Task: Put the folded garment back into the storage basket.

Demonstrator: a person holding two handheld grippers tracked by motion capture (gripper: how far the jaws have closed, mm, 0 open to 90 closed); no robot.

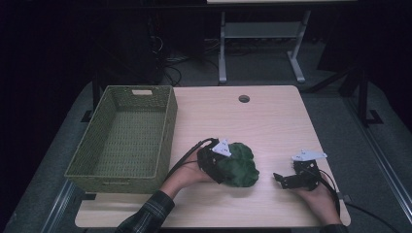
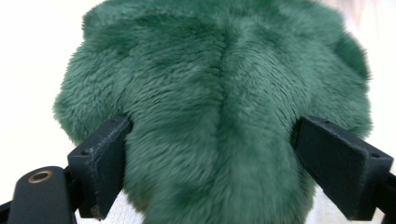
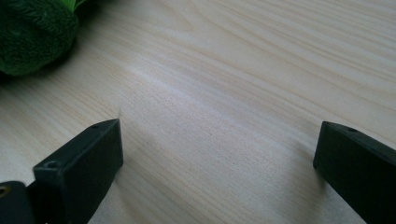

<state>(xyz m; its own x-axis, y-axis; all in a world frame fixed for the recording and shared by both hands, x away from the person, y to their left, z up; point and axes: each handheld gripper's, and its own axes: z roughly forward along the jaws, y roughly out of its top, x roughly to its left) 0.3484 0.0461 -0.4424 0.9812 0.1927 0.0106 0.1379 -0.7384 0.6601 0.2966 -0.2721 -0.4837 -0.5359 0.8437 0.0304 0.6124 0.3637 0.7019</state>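
Observation:
A fluffy dark green plush toy (image 1: 241,165) lies on the wooden table (image 1: 272,121), near its front middle. My left gripper (image 1: 224,167) reaches into it from the left. In the left gripper view the jaws of the left gripper (image 2: 212,123) stand wide apart, open, and the plush toy (image 2: 219,84) bulges between them, its fur brushing both pads. My right gripper (image 1: 278,178) rests low to the right of the toy, pointing left toward it. Its jaws are open over bare wood in the right gripper view (image 3: 219,128), where an edge of the plush toy (image 3: 32,37) sits at the top left.
A green woven basket (image 1: 121,182) with nothing in it stands along the table's left side. A round cable hole (image 1: 244,98) is near the far edge. Cables trail from both grippers toward the front edge. Dark floor and a desk frame (image 1: 223,48) lie beyond.

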